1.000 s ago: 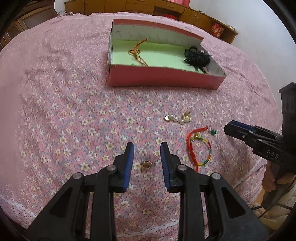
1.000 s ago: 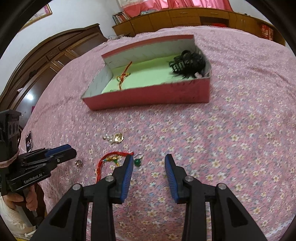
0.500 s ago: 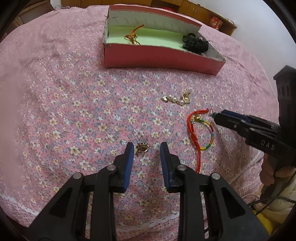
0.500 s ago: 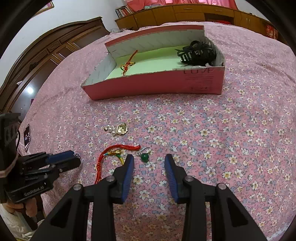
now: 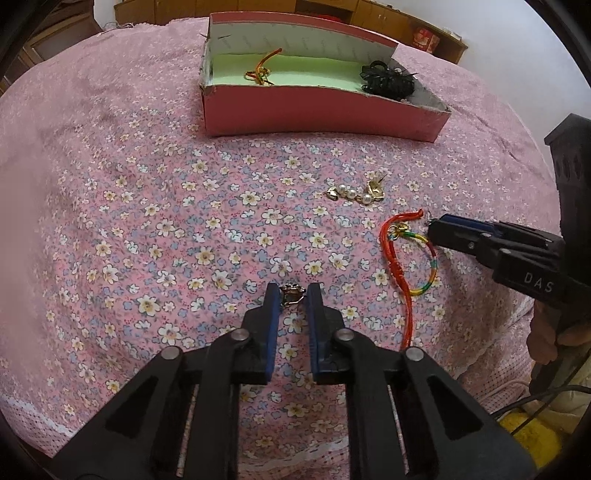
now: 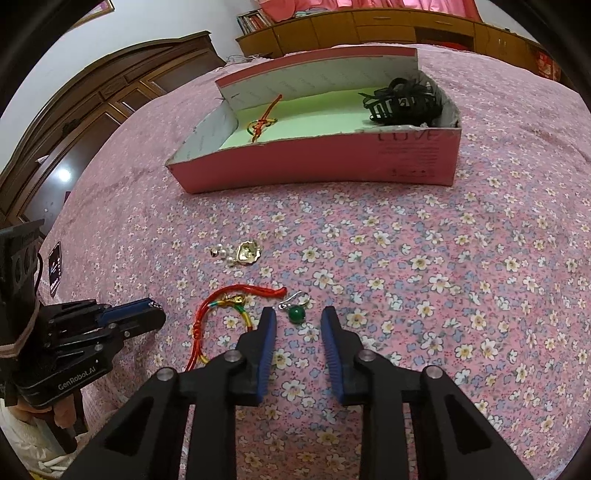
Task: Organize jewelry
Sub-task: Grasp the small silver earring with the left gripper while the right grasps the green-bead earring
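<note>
My left gripper (image 5: 293,291) points down at the bedspread, its jaws closing, pads pressing a small metal charm (image 5: 293,294) between the tips. In the right wrist view the left gripper (image 6: 157,314) shows side-on with the charm at its tip. My right gripper (image 6: 298,317) has its jaws closing; a green bead earring (image 6: 296,315) lies between the tips with a gap on each side. A red and multicoloured cord bracelet (image 6: 221,310) lies left of it. A pearl earring (image 5: 354,192) rests farther out. The pink box (image 5: 321,110) holds a red cord (image 5: 260,72) and a black hair claw (image 5: 388,79).
Everything lies on a pink flowered bedspread (image 5: 147,221) whose lace hem runs along the near edge. Wooden cabinets (image 6: 369,26) line the far wall and a dark wardrobe (image 6: 92,103) stands at the left. A hand (image 5: 546,339) holds the right gripper (image 5: 434,230).
The left gripper's jaws have narrowed onto the charm, which now sits at their tips. The right gripper has come down over the green earring and its jaws have narrowed.
</note>
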The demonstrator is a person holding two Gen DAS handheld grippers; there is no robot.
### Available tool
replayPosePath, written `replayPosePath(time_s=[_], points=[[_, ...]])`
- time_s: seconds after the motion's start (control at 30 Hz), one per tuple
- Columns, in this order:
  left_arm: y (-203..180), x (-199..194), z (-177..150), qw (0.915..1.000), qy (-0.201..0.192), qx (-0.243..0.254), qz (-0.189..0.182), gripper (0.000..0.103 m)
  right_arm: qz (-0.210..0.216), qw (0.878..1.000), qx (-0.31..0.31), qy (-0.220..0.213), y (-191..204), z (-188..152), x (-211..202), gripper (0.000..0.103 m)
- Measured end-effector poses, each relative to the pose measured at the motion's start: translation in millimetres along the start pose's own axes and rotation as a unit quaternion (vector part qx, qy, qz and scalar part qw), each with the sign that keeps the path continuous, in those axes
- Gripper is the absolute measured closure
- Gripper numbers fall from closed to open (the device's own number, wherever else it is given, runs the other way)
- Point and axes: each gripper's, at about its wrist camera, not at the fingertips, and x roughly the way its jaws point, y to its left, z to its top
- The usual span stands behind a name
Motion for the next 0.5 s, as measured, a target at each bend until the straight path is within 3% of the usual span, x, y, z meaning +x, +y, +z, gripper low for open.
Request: replayPosePath(time_s=[0.27, 0.5], points=[[0, -11, -1, 1.0000, -0.009, 0.001, -0.004, 0.097, 0.006, 1.000, -0.001, -0.001, 2, 0, 6, 0.080], [1, -17, 0, 0.9998, -0.019, -0.002, -0.005, 0.097, 0.009, 1.000, 0.005, -0.001, -2, 0, 10, 0.091]])
